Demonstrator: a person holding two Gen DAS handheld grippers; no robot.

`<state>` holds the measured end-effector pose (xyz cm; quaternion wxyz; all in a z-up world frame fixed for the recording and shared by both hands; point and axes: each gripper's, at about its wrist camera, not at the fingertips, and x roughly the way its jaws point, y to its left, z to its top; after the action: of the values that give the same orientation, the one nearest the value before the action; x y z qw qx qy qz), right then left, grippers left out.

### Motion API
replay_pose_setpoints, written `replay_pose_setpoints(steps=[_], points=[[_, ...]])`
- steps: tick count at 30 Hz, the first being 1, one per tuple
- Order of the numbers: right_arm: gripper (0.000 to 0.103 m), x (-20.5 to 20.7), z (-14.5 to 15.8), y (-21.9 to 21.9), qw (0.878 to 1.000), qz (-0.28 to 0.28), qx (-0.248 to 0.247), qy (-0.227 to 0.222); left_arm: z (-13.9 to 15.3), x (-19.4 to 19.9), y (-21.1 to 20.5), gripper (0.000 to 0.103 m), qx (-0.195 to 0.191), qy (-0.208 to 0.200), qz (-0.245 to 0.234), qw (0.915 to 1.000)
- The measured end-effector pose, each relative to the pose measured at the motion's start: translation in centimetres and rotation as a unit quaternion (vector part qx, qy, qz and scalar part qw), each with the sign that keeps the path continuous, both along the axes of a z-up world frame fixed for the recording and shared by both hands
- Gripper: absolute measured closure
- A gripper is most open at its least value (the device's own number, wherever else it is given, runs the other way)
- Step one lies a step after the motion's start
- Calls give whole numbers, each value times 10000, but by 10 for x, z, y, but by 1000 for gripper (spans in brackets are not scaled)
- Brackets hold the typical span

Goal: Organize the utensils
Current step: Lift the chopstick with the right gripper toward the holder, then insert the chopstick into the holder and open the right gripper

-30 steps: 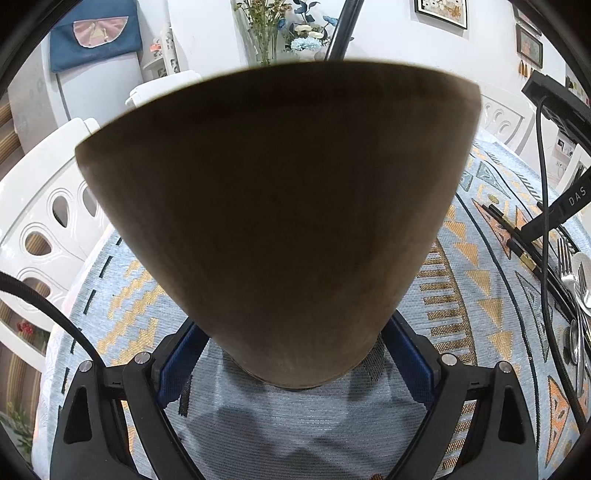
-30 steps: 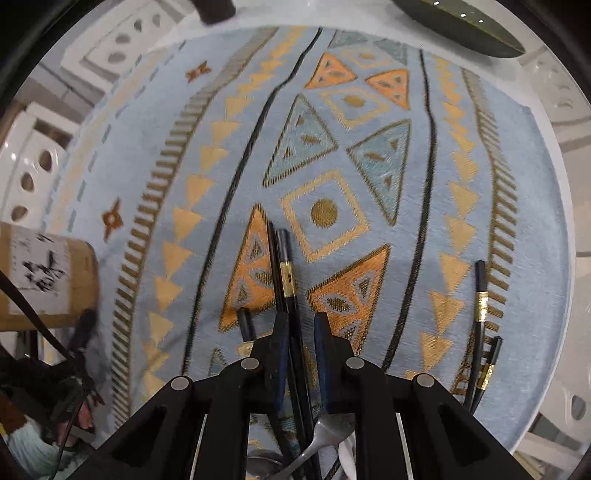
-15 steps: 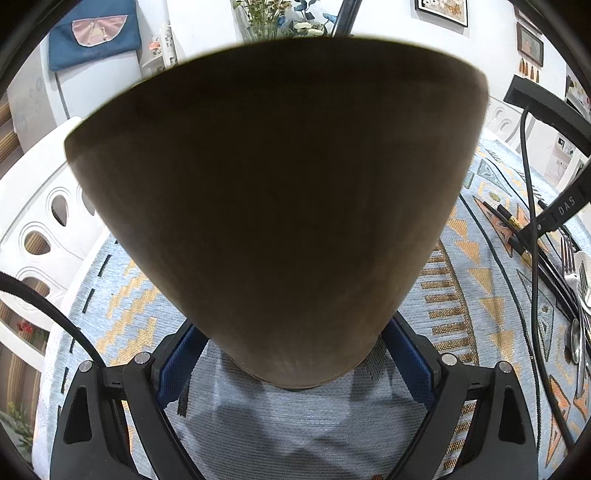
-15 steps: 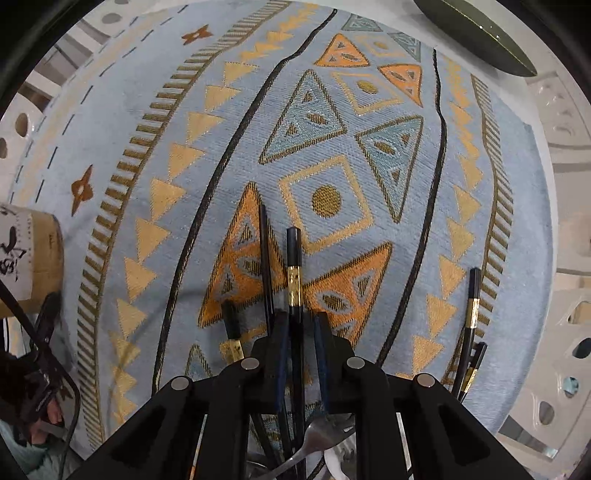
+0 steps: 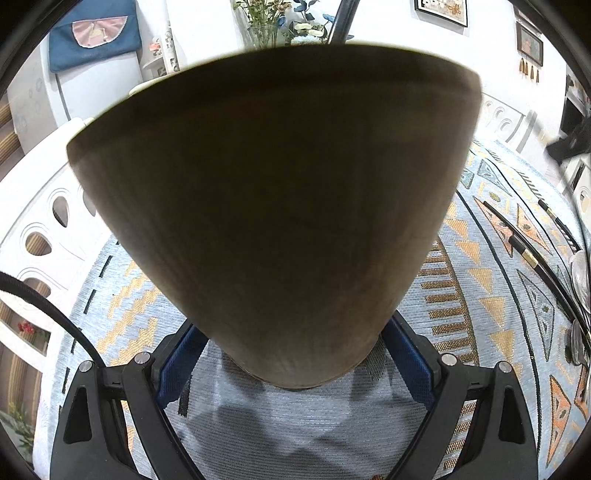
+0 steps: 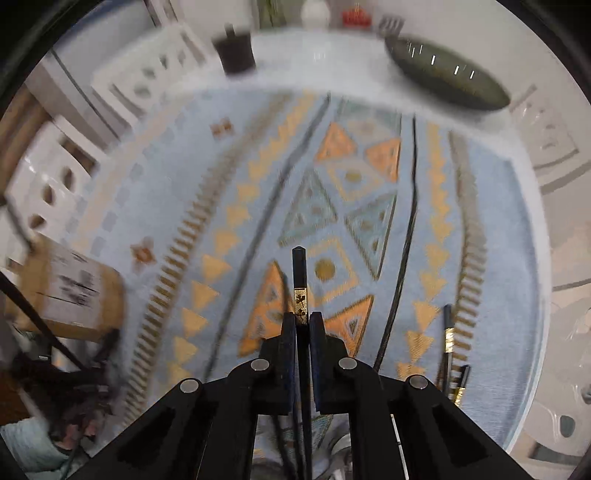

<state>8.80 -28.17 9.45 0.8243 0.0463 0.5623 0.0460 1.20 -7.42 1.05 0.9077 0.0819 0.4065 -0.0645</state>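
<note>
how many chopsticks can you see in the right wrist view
3 for sure: one chopstick clamped in the right gripper, and two chopsticks lying together on the tablecloth to the right. More dark sticks below the fingers may be hidden.

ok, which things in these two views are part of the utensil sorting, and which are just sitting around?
Job:
- wooden holder, clamped in the left gripper
- black chopstick, pinched in the right gripper
- loose chopsticks on the cloth
- chopstick and spoons at the left view's right edge

Lying about:
- patterned tablecloth
- dark dish
- flower vase
- white chairs
</note>
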Motion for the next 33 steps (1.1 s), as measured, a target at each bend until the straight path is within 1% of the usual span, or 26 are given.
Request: replay_pose_setpoints(steps=[1, 2, 5, 7, 9, 14, 18, 21, 25, 27, 30, 33], points=[[96, -6, 13, -4, 9998, -25, 15, -188, 0, 0, 0, 9, 6, -3, 1, 10000], [96, -14, 28, 3, 9994, -60, 34, -329, 0, 0, 0, 9, 10, -6, 1, 10000], [96, -37, 55, 0, 9962, -200, 147, -830, 0, 0, 0, 9, 24, -9, 0, 10000], [97, -50, 72, -6, 9929, -322, 357, -1091, 0, 1, -1, 9, 33, -11, 1, 10000], [97, -56, 91, 0, 9897, -413, 382, -1315, -1, 1, -1, 9, 43, -15, 2, 10000], [97, -73, 117, 1, 9835, -511, 485, -1667, -2, 1, -1, 9, 51, -18, 1, 10000], [97, -73, 134, 5, 9783, -480, 597, -1923, -2, 1, -1, 9, 49, -19, 2, 10000], [97, -67, 150, 16, 9754, -296, 776, -2040, -2, 1, -2, 9, 52, -20, 2, 10000], [97, -62, 179, 34, 9638, -70, 1000, -2472, -2, 1, -2, 9, 52, -22, 5, 10000], [97, -58, 194, 45, 9553, 53, 1230, -2688, -1, 1, -2, 9, 60, -27, 3, 10000], [97, -52, 205, 60, 9481, 230, 1424, -2834, -1, 1, -1, 9, 52, -28, 0, 10000], [97, -43, 210, 82, 9425, 461, 1660, -2863, -2, 1, 0, 9, 1, -2, -3, 10000]])
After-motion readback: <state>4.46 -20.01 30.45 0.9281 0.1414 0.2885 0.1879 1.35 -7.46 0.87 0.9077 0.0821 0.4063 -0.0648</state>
